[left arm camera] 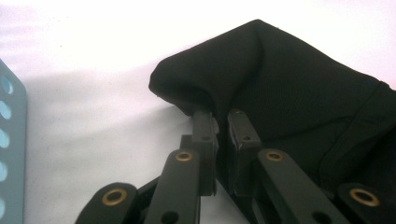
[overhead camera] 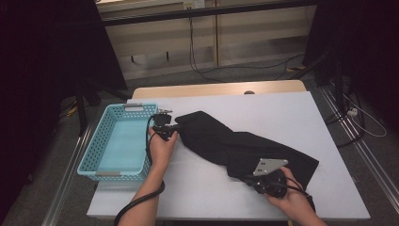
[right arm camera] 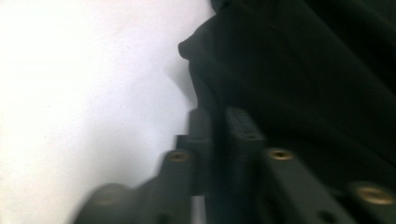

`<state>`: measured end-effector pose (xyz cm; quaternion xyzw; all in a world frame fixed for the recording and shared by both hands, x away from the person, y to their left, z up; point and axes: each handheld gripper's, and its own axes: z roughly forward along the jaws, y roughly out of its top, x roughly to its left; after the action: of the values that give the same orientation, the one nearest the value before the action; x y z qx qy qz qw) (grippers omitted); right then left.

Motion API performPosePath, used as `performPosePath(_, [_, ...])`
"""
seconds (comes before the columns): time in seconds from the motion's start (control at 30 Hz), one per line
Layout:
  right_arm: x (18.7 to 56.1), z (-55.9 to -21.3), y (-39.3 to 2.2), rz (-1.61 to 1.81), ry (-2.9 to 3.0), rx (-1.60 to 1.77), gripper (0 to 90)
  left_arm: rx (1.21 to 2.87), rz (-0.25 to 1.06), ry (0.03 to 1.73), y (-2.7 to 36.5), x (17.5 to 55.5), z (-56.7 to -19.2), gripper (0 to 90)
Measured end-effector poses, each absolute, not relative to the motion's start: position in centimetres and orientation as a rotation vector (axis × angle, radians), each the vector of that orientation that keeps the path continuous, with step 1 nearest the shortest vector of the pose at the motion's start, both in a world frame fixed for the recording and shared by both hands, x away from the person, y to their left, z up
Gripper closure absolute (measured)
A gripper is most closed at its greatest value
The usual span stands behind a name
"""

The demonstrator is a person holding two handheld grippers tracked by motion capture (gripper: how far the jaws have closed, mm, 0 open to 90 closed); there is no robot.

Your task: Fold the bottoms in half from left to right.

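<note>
Between both pinching grippers, left gripper [overhead camera: 175,126] and right gripper [overhead camera: 248,179], black garment [overhead camera: 235,146] edges.

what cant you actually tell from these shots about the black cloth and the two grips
- High view: what garment the black cloth is; its folds hide the shape.
- High view: the right hand-held gripper jaw tips, covered by its grey plate.
- Right gripper view: the pinched cloth edge, lost to blur.
- Left gripper view: the blue basket, cut off by the left edge.
</note>
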<state>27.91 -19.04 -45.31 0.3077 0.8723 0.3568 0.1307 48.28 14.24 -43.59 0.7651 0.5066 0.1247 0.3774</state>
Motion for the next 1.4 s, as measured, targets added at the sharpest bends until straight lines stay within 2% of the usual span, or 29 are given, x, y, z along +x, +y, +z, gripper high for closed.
performPosePath(0.3, [26.9, -44.4, -21.1, 1.081, 2.626, 0.876, 86.7, 1.953, 0.305, 1.298, 14.6, 48.3, -43.6, 83.9])
performPosePath(0.37, [26.9, -44.5, -21.2, 1.121, 2.610, 0.877, 82.5, 1.956, 0.316, 1.287, 14.6, 48.2, -43.8, 82.4])
performPosePath(0.4, [26.9, -44.5, -21.1, 1.126, 2.601, 0.886, 76.3, 1.958, 0.329, 1.284, 14.6, 48.1, -43.9, 80.3])
performPosePath(0.43, [26.9, -44.5, -20.8, 1.123, 2.582, 0.896, 70.0, 1.961, 0.333, 1.284, 14.6, 48.0, -43.9, 74.8])
performPosePath(0.5, [26.9, -44.2, -20.1, 1.151, 2.548, 0.888, 67.7, 1.961, 0.330, 1.283, 14.7, 47.8, -44.0, 64.9])
performPosePath(0.6, [26.9, -43.8, -18.8, 1.192, 2.493, 0.878, 63.6, 1.960, 0.333, 1.284, 14.7, 47.3, -44.1, 41.3])
performPosePath(0.63, [26.9, -43.7, -18.4, 1.191, 2.482, 0.874, 63.4, 1.971, 0.326, 1.277, 14.7, 47.1, -44.1, 39.0])
performPosePath(0.77, [27.0, -43.7, -16.8, 1.174, 2.469, 0.823, 66.7, 1.992, 0.357, 1.250, 14.7, 46.3, -44.1, 30.4])
performPosePath(1.0, [28.3, -45.1, -14.8, 1.072, 2.505, 0.805, 66.3, 1.995, 0.365, 1.207, 14.6, 44.7, -43.9, 26.3])
performPosePath(1.07, [28.7, -45.4, -14.9, 1.040, 2.501, 0.817, 69.7, 2.001, 0.365, 1.201, 14.5, 44.5, -44.0, 26.1])
performPosePath(1.2, [28.9, -45.5, -15.2, 1.052, 2.501, 0.830, 83.4, 2.002, 0.364, 1.200, 14.5, 44.3, -44.1, 25.5])
performPosePath(1.4, [28.0, -45.0, -14.8, 1.081, 2.560, 0.786, 85.1, 1.993, 0.364, 1.202, 14.6, 44.1, -43.9, 25.5])
